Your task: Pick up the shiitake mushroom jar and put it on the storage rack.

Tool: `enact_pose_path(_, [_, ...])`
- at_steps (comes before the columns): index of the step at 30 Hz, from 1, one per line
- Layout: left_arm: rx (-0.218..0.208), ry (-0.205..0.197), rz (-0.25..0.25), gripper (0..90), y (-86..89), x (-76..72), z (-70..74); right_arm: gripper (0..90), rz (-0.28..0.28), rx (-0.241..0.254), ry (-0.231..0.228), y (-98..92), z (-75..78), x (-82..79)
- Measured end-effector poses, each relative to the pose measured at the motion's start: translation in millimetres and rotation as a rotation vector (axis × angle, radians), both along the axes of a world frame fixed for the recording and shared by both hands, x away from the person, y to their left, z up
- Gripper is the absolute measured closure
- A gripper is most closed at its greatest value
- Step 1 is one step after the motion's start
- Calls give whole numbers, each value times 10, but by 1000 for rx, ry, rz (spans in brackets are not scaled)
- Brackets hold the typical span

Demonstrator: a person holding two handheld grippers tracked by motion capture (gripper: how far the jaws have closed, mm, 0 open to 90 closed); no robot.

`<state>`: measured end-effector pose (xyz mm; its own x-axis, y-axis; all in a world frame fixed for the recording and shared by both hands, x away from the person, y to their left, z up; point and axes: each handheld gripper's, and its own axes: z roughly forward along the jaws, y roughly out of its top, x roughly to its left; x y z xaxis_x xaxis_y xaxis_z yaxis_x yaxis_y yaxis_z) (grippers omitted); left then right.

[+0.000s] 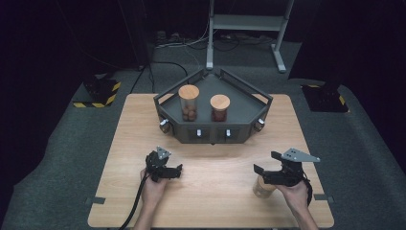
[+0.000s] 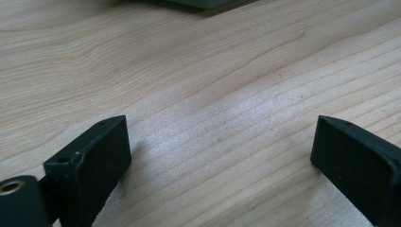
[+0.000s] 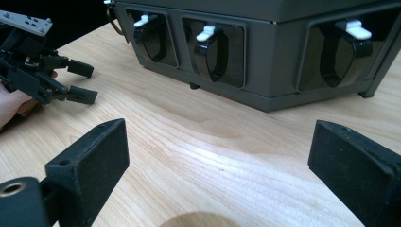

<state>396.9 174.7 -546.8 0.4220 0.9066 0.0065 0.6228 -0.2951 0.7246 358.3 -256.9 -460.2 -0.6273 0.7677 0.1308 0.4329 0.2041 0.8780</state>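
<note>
While unlabelled, jar [image 1: 262, 188] beneath right gripper [image 1: 265, 162].

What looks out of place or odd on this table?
One jar stands alone on the table beneath the right gripper, while two lidded jars sit in the dark tray. Nothing appears spilled, tipped or damaged. Both grippers are open; the left gripper holds nothing.

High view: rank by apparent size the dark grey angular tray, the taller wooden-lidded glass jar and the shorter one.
1. Dark grey angular tray
2. Taller wooden-lidded glass jar
3. Shorter wooden-lidded glass jar
The jars stand side by side, so nearness hardly matters.
</note>
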Motion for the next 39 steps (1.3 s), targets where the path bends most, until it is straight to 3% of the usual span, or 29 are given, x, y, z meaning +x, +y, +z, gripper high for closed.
enact_pose_path(11, [0, 0, 0, 58, 0, 0, 0, 57, -9, 18, 20, -45, -113, -96])
enact_pose_path(21, [0, 0, 0, 58, 0, 0, 0, 56, -20, -14, 35, -90, -252, -208])
enact_pose_path(39, [0, 0, 1, 58, -1, 0, 0, 57, -11, -65, 57, -31, -425, -263])
